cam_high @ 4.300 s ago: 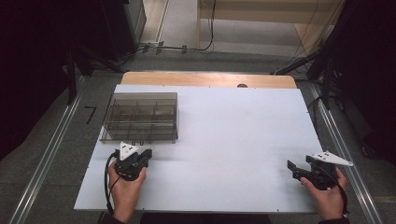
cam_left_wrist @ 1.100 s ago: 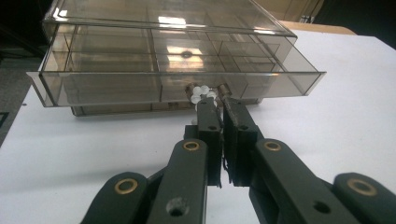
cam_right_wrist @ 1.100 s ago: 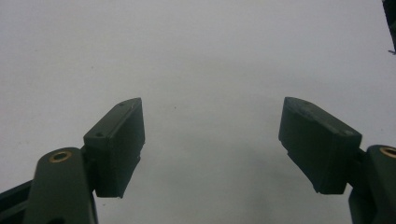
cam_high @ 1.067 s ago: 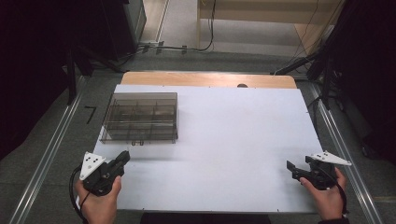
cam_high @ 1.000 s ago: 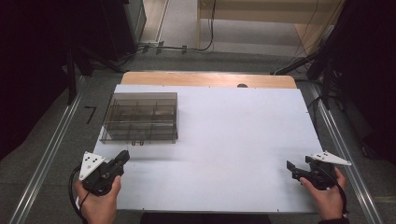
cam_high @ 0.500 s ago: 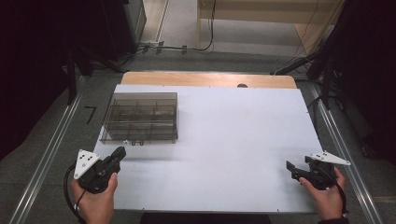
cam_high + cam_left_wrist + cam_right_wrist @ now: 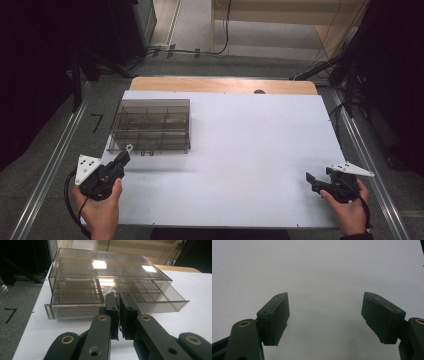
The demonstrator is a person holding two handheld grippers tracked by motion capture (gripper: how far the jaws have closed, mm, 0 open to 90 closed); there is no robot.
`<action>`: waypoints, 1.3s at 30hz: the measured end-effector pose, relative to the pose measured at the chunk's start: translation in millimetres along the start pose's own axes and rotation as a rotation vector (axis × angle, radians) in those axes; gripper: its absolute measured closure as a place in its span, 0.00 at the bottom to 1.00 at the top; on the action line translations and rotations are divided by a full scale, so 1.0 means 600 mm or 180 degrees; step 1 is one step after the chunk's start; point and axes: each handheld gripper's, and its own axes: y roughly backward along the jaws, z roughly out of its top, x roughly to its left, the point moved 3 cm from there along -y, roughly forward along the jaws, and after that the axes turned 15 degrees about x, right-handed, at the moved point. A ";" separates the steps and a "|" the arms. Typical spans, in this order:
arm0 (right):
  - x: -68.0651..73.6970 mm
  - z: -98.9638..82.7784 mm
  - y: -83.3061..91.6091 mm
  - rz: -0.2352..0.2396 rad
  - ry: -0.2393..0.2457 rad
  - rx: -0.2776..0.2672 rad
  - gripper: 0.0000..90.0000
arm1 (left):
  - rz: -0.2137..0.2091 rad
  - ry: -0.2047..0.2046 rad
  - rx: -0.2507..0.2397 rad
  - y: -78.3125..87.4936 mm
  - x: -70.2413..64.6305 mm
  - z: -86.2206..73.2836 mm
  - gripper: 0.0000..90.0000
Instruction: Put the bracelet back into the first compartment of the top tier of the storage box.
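Up in the high view, a smoky clear plastic organizer box [image 7: 151, 125] sits in the upper left part of the white table [image 7: 250, 145], its inside split by thin walls into small compartments; what lies in them cannot be told from here. Lower left of the frame, the left gripper [image 7: 124, 159] is held in the left hand [image 7: 100, 210] just off the box's near left corner, its grey three-cornered plate turned outward past the table's edge. Lower right of the frame, the right gripper [image 7: 310, 180] rests in the right hand [image 7: 350, 212] near the table's near right corner, well apart from the box. A strip of bare wood [image 7: 220, 85] shows beyond the white sheet at the top. Compared with 4.3 s ago, the left gripper has moved out toward the table's left edge, then come forward again toward the box over the last half second; the right gripper has hardly shifted. From the left gripper view, the box [image 7: 110, 282] stands in the upper half of the frame, glossy with light glare on its flat lid, and its drawer [image 7: 117, 305] stands pulled partly out toward the camera; a few small pale rounded pieces [image 7: 109, 289] lie in a middle compartment. The left gripper [image 7: 118, 296] has its black jaws drawn together, with just a thin slit between them, holding nothing, right in front of the drawer's front wall. From the right gripper view, the right gripper [image 7: 325, 305] has its matte black jaws spread wide over the plain white tabletop [image 7: 324, 267].
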 end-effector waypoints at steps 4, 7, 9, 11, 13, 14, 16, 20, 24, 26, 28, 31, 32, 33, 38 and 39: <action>0.000 0.000 -0.001 -0.0003 -0.0004 0.0005 0.24 | 0.0000 0.0024 0.0000 -0.005 0.002 0.005 0.97; 0.000 0.000 -0.001 -0.0004 -0.0008 0.0009 0.24 | -0.0003 0.0022 -0.0008 -0.007 0.002 0.009 0.97; 0.000 0.000 -0.002 0.0000 -0.0011 0.0009 0.24 | -0.0014 0.0022 0.0002 -0.009 0.002 0.012 0.97; 0.000 0.000 -0.002 0.0000 -0.0004 0.0018 0.24 | -0.0007 0.0019 0.0009 -0.012 0.003 0.014 0.97; 0.000 0.000 -0.003 0.0000 -0.0005 0.0021 0.24 | -0.0002 0.0019 0.0010 -0.014 0.004 0.016 0.97; 0.000 0.000 -0.003 0.0001 -0.0006 0.0023 0.24 | 0.0002 0.0029 0.0009 -0.015 0.005 0.016 0.97; 0.000 0.000 -0.003 -0.0001 -0.0005 0.0023 0.24 | 0.0007 0.0029 0.0013 -0.017 0.007 0.018 0.97; 0.000 0.000 -0.004 -0.0004 0.0001 0.0029 0.24 | 0.0021 0.0042 -0.0005 -0.018 0.010 0.022 0.97; 0.000 0.000 -0.004 0.0001 0.0001 0.0031 0.24 | 0.0029 0.0056 -0.0041 -0.020 0.012 0.026 0.97; 0.000 0.000 -0.005 -0.0006 0.0004 0.0037 0.24 | 0.0045 0.0059 -0.0045 -0.021 0.013 0.029 0.97; 0.000 0.000 -0.005 -0.0008 0.0003 0.0041 0.24 | 0.0044 0.0062 -0.0057 -0.023 0.014 0.031 0.97; 0.000 0.000 -0.005 -0.0006 -0.0002 0.0041 0.24 | 0.0048 0.0051 -0.0053 -0.023 0.015 0.033 0.97; 0.000 0.000 -0.005 -0.0005 -0.0001 0.0040 0.24 | 0.0042 0.0057 -0.0057 -0.024 0.014 0.034 0.97; -0.001 0.000 -0.005 -0.0006 0.0002 0.0037 0.24 | 0.0044 0.0051 -0.0055 -0.023 0.014 0.035 0.97; 0.000 0.000 -0.005 -0.0005 0.0004 0.0033 0.24 | 0.0039 0.0028 -0.0060 -0.021 0.010 0.036 0.97; 0.000 0.000 -0.005 -0.0004 0.0004 0.0034 0.24 | 0.0034 0.0029 -0.0067 -0.020 0.010 0.036 0.97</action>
